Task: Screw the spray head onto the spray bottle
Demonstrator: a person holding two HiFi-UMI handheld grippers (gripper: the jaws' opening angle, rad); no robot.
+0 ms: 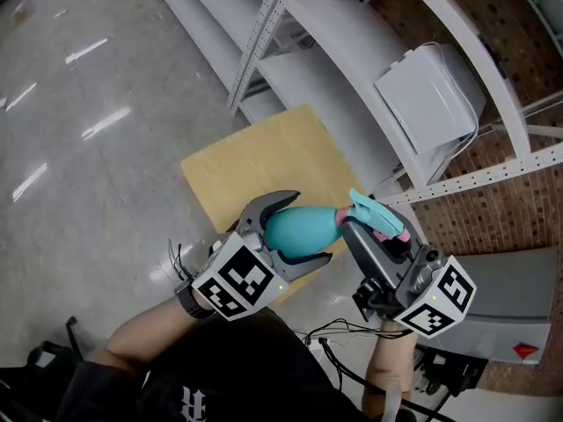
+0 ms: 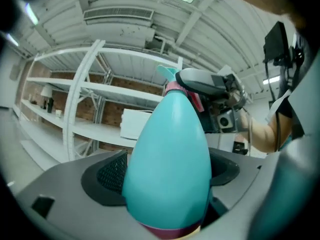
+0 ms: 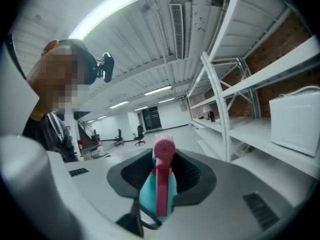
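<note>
A teal spray bottle lies nearly level, its neck toward the right, above a tan wooden board. My left gripper is shut on the bottle's body; in the left gripper view the bottle fills the gap between the jaws. At the neck sits the teal spray head with a pink trigger. My right gripper is shut on that spray head. In the right gripper view the spray head stands between the black pads, with its pink nozzle facing the camera. How the spray head meets the neck is hidden.
White metal shelving runs along the back right, with a white box on one shelf. Cables trail on the floor near the person's legs. Glossy grey floor spreads to the left.
</note>
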